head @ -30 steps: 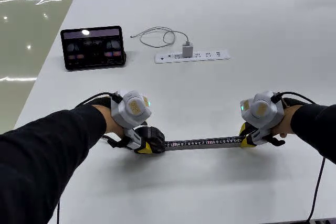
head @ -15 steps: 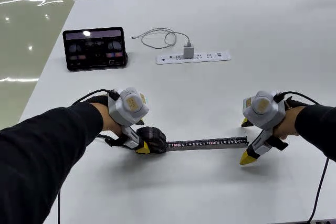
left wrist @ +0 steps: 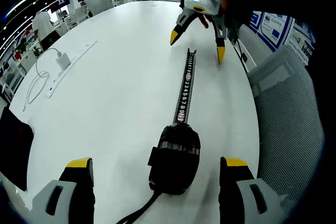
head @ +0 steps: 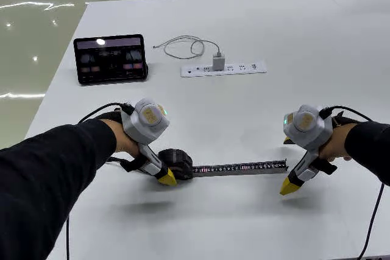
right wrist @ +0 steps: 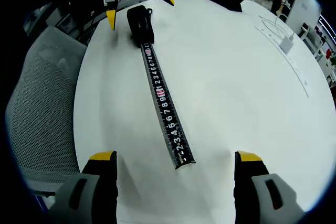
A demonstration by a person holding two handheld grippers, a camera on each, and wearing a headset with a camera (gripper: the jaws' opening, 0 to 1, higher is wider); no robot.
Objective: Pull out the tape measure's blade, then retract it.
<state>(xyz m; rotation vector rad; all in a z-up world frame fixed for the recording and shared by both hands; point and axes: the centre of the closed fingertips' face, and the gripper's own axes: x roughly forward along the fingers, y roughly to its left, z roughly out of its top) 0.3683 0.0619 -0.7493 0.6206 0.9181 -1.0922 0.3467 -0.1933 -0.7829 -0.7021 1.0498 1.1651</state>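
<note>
A black tape measure case point(head: 180, 161) lies on the white table point(head: 317, 47), its blade point(head: 241, 167) pulled out flat to the right. My left gripper point(head: 166, 165) is open and straddles the case point(left wrist: 174, 156) without touching it. In the left gripper view the left gripper point(left wrist: 156, 162) has a yellow-tipped finger on either side. My right gripper point(head: 286, 164) is open around the blade's hooked end point(right wrist: 184, 161), apart from it. The right gripper point(right wrist: 175, 156) looks along the blade toward the case point(right wrist: 139, 19).
A dark tablet point(head: 111, 58) stands at the table's far left. A white power strip point(head: 223, 68) with a plugged charger and looped cable point(head: 183, 44) lies behind the tape. A grey mesh chair point(left wrist: 294, 108) sits by the near table edge.
Both grippers were shut, the left on the case and the right on the blade end. The right opened first, then the left. The blade stays extended on the table.
</note>
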